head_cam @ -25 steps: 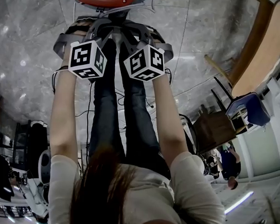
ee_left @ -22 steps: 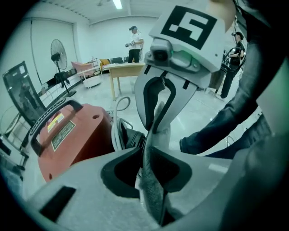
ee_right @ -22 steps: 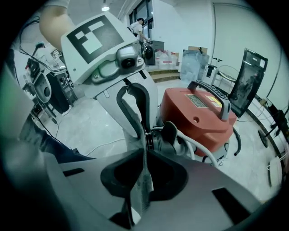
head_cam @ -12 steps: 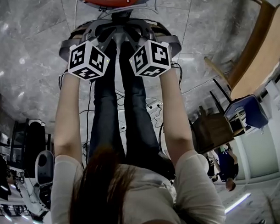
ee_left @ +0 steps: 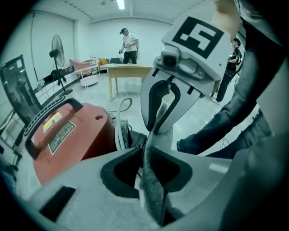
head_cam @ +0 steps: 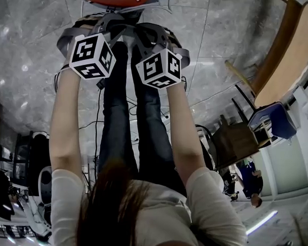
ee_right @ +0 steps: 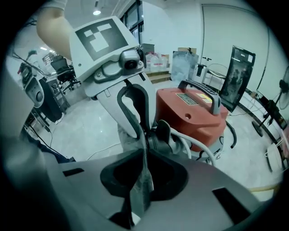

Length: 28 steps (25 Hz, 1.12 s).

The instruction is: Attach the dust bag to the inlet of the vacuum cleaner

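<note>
**Ahead of both jaws: bag mouth to the inlet**

Between the jaws of the left gripper point(ee_left: 145, 146) stands a fold of the dust bag point(ee_left: 153, 189). The right gripper point(ee_right: 145, 151) pinches another fold, its jaws nearly together on the cloth. The left jaws have just been opening a little, yet the fabric between them looks gripped. Just beyond both sets of tips sits the black inlet point(ee_right: 159, 135). Behind it is the vacuum cleaner point(ee_right: 194, 110), and a white hose point(ee_right: 201, 151) curls off to the right of the right gripper's tips.

To seat the bag well, I judge the two grips should stay opposite each other across its mouth and hold the cloth taut. Both should then push evenly along the inlet's line, so the opening does not cock to one side. The loosened left hold probably needs firming first, or the fold may slip.

The bag is limp, grey, felt-like cloth that creases readily. The inlet looks hard and ribbed. The vacuum's body is smooth, rounded red plastic bearing a printed label point(ee_left: 62, 136).
</note>
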Available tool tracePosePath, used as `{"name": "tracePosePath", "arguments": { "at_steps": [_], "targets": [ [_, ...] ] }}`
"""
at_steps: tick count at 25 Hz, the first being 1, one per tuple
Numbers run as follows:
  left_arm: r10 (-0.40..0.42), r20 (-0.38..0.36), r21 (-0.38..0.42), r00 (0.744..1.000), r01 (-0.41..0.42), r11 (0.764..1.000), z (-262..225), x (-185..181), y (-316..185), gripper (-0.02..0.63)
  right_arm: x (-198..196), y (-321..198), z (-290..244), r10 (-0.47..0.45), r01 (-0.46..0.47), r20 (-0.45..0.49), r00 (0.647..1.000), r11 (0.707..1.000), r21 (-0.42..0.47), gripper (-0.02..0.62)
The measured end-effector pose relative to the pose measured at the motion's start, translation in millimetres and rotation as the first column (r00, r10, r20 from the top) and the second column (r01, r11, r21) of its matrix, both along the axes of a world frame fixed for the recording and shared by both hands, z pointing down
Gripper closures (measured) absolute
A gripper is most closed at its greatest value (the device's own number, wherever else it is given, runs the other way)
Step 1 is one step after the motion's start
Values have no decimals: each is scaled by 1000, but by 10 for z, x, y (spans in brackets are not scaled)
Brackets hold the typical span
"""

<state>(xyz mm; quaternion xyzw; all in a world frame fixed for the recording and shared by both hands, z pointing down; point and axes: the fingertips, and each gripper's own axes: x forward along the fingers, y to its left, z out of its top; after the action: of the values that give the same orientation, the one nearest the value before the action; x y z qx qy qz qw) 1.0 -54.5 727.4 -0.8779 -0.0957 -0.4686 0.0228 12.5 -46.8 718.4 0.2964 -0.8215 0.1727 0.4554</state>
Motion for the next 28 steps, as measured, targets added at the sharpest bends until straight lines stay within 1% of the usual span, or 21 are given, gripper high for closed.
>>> {"name": "tracePosePath", "arguments": {
  "at_steps": [1, 2, 4, 7, 9, 11, 13, 14, 16, 18, 20, 21, 23, 25, 28],
  "targets": [
    [-11, -5, -2, 1000, 11, 1000, 2, 5, 1, 520, 4, 3, 6, -10, 10, -5, 1000, 1000, -2, 554],
    [-33, -13, -5, 999, 33, 999, 1, 3, 7, 520, 3, 7, 9, -38, 38, -13, 999, 999, -4, 554],
    [-92, -33, -11, 995, 92, 996, -16, -13, 22, 523, -5, 13, 5, -127, 127, -35, 991, 992, -7, 555],
    [-170, -57, -14, 984, 170, 985, -59, -35, 21, 526, -21, 3, -27, -245, 245, -57, 968, 969, -7, 555],
    [-210, -69, -23, 975, 208, 978, -76, -40, 19, 526, -25, -4, -39, -293, 293, -61, 954, 956, -11, 555],
    [-228, -77, -31, 971, 227, 974, -70, -40, 24, 528, -25, -5, -30, -320, 320, -65, 945, 947, -20, 555],
    [-216, -73, -23, 974, 215, 976, -50, -45, 26, 528, -30, -9, -15, -308, 307, -63, 949, 952, -20, 555],
    [-197, -65, -15, 978, 196, 980, -39, -49, 24, 528, -34, -11, -8, -281, 280, -59, 958, 960, -16, 555],
    [-136, -41, 2, 990, 136, 991, -13, -32, 20, 528, -20, -14, 6, -199, 199, -49, 979, 980, -5, 554],
    [-62, -21, 16, 998, 62, 998, 3, 14, 11, 526, 19, -17, 17, -109, 109, -41, 993, 994, 4, 552],
    [-2, -4, 36, 1000, 3, 999, -3, 30, -4, 523, 27, -23, 16, -42, 43, -31, 999, 999, 5, 551],
    [14, 1, 45, 1000, -14, 999, -13, 27, -8, 522, 21, -23, 10, -29, 29, -28, 999, 1000, 5, 551],
    [7, -1, 51, 1000, -7, 999, -36, 14, -3, 523, 7, -16, -2, -56, 56, -33, 998, 998, 5, 551],
    [-47, -20, 36, 999, 47, 998, -43, -2, 8, 522, -1, -6, 3, -138, 138, -45, 989, 990, 0, 552],
    [-129, -47, 9, 991, 129, 992, -20, -1, 12, 525, 1, -5, 29, -265, 264, -61, 962, 964, -14, 552]
  ]
}}
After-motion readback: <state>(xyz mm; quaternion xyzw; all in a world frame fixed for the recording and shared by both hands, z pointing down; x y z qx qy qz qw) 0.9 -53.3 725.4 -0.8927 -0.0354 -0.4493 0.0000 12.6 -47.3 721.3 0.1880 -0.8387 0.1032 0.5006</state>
